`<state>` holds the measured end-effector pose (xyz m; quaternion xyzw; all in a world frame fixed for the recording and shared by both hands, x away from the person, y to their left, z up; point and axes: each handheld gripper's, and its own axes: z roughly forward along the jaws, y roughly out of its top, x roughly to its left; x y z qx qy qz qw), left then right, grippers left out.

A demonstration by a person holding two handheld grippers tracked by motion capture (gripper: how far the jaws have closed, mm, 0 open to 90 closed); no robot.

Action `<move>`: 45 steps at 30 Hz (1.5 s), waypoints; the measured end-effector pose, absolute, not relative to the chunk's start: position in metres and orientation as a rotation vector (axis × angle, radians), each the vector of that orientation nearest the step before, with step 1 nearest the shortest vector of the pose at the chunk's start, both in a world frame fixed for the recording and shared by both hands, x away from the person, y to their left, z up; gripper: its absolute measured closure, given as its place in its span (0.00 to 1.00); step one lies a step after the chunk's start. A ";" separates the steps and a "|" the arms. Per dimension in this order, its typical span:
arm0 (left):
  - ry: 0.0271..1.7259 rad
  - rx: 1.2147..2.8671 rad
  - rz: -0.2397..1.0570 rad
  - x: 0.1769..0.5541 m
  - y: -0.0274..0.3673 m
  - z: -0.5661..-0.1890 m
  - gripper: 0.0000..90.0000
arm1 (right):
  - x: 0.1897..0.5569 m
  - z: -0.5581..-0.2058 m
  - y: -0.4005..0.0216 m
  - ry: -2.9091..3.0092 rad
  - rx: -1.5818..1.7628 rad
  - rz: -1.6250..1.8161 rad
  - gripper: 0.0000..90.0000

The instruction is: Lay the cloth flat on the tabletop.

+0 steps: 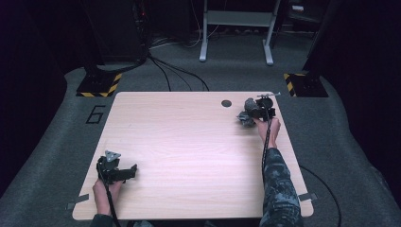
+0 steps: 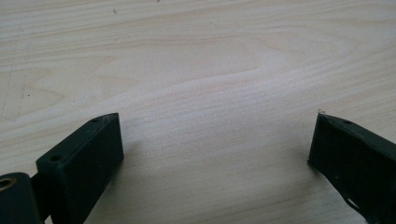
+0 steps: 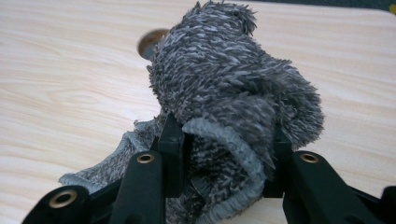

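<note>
Gripping grey cloth (image 3: 233, 93) | right gripper (image 3: 224, 154) | table (image 1: 189, 142) far-right

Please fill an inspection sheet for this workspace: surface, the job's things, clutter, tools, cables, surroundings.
Surface: light wooden table, with a round hole near its far edge.
Job's things: grey fuzzy cloth, bunched up near the table's far right corner.
Clutter: nothing seen.
Tools: right tool has its jaws pressed into the cloth's folds; left tool is open above bare wood near the front left corner.
Cables: a cable trails from the right tool along the forearm; floor cables lie behind the table.
Surroundings: grey carpet, hazard-striped bases, grey metal frame, a "6" marked on the floor.
</note>
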<state>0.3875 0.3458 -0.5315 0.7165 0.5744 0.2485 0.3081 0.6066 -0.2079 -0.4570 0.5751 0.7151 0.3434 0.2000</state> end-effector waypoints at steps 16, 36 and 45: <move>1.519 1.895 0.657 0.387 0.346 -0.531 0.03 | 0.564 -0.426 -0.182 2.077 1.450 1.093 0.68; 1.519 1.894 0.658 0.387 0.346 -0.531 0.03 | 0.526 -0.431 -0.116 2.261 1.305 1.189 0.67; 1.520 1.894 0.658 0.387 0.346 -0.531 0.03 | 0.510 -0.445 -0.071 2.403 1.225 1.219 0.66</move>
